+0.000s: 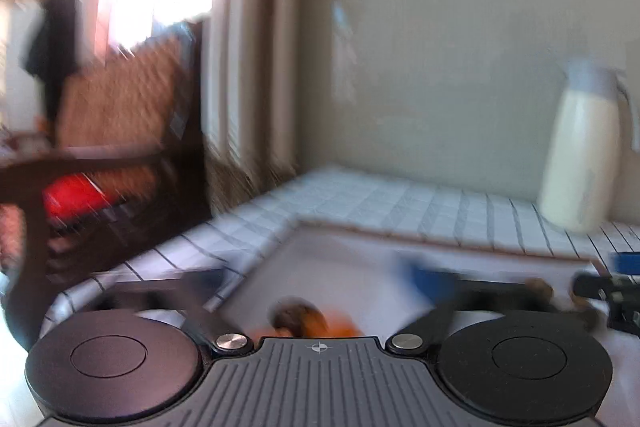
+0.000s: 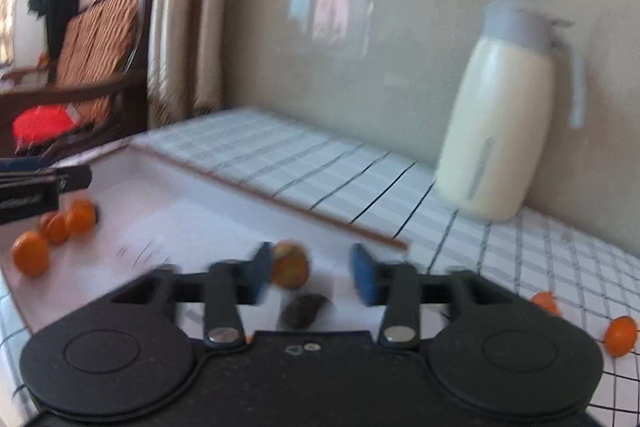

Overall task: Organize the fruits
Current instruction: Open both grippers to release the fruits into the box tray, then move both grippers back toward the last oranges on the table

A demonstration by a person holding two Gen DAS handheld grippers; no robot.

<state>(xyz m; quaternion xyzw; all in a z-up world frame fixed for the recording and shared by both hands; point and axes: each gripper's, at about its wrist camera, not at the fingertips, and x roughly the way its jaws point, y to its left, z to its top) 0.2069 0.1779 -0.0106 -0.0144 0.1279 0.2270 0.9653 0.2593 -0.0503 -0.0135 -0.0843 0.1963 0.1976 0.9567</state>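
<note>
A white tray [image 2: 192, 195] with a wooden rim lies on the checked tablecloth. My right gripper [image 2: 312, 271] is open over the tray. A blurred orange-yellow fruit [image 2: 290, 265] sits between its blue pads, close to the left pad and free of the right one. A dark fruit [image 2: 302, 311] lies on the tray just below it. Several small oranges [image 2: 30, 253] cluster at the tray's left end, beside my left gripper [image 2: 40, 191]. In the left wrist view my left gripper [image 1: 316, 279] is open wide above an orange and brown fruit [image 1: 298, 319]. My right gripper [image 1: 608, 291] shows at the right edge.
A cream jug [image 2: 500, 123] with a grey lid and handle stands against the wall at the back right. Two small oranges [image 2: 620, 337] lie on the tablecloth right of the tray. A dark wooden chair [image 2: 100, 39] with a patterned cushion stands beyond the table's left end.
</note>
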